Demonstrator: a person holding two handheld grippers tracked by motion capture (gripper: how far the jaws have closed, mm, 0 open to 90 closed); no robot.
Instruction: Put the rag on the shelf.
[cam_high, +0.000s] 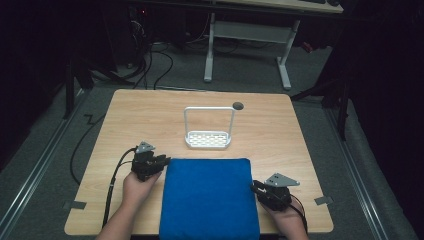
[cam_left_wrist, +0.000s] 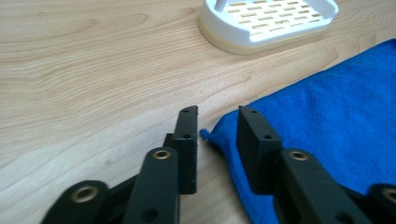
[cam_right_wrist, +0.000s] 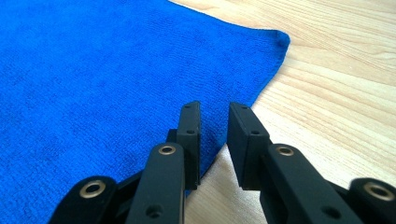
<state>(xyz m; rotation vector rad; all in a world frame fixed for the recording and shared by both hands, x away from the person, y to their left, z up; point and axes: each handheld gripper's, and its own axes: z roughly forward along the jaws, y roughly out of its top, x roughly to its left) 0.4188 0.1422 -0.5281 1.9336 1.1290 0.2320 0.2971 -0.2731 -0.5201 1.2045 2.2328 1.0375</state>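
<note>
So the blue terry cloth (cam_high: 209, 197), folded into a flat square, is lying on the near half of the light wooden surface (cam_high: 280, 131), its front edge right at the rim closest to me. My left claw (cam_high: 159, 161) sits at the cloth's far left corner, and in the left gripper view that corner tip pokes into the gap between the jaws, which stand apart and aren't pinching it. My right claw (cam_high: 256, 188) is down at the cloth's right edge, jaws also parted, with the hem running just under the gap and nothing clamped. Further back, near the middle of the surface, there's a white plastic slotted soap tray with a tall hoop handle (cam_high: 208, 139), well apart from the cloth.
</note>
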